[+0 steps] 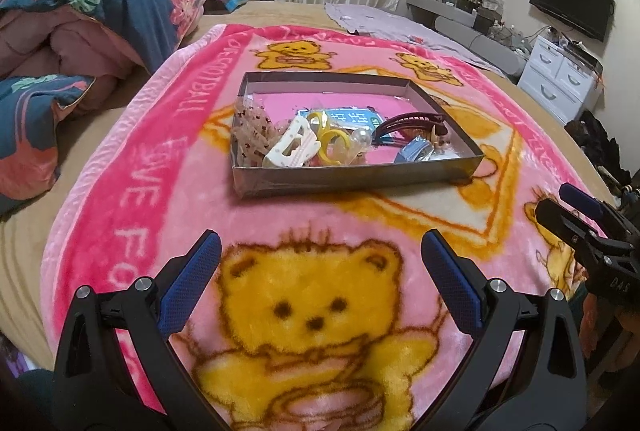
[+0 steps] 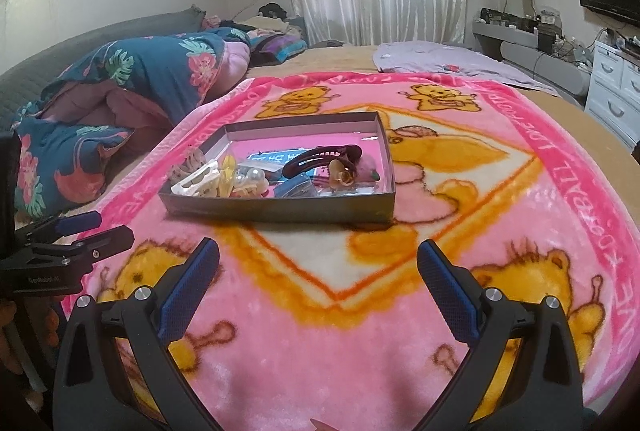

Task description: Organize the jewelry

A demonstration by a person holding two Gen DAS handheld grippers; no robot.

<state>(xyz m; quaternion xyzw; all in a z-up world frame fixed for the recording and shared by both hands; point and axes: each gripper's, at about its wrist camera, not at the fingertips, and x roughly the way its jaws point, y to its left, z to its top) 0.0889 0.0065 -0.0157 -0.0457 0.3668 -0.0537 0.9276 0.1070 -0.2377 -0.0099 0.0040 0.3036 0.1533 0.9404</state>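
A shallow grey box (image 1: 352,175) (image 2: 280,209) sits on a pink bear blanket (image 1: 280,223) (image 2: 460,231). It holds hair clips and jewelry: a dark red snap clip (image 1: 412,123) (image 2: 320,157), a white claw clip (image 1: 292,147) (image 2: 196,181), yellow rings (image 1: 332,147), pearl pieces (image 2: 252,177), a blue card (image 1: 352,117). My left gripper (image 1: 320,255) is open and empty, short of the box. My right gripper (image 2: 318,259) is open and empty, also short of the box. Each gripper shows at the edge of the other's view (image 1: 580,215) (image 2: 92,231).
A folded floral quilt (image 1: 92,31) (image 2: 120,91) lies left of the blanket. A lilac cloth (image 1: 400,23) lies at the back right. A white drawer unit (image 1: 560,79), a shelf with clutter and a wall TV (image 1: 572,3) stand to the right.
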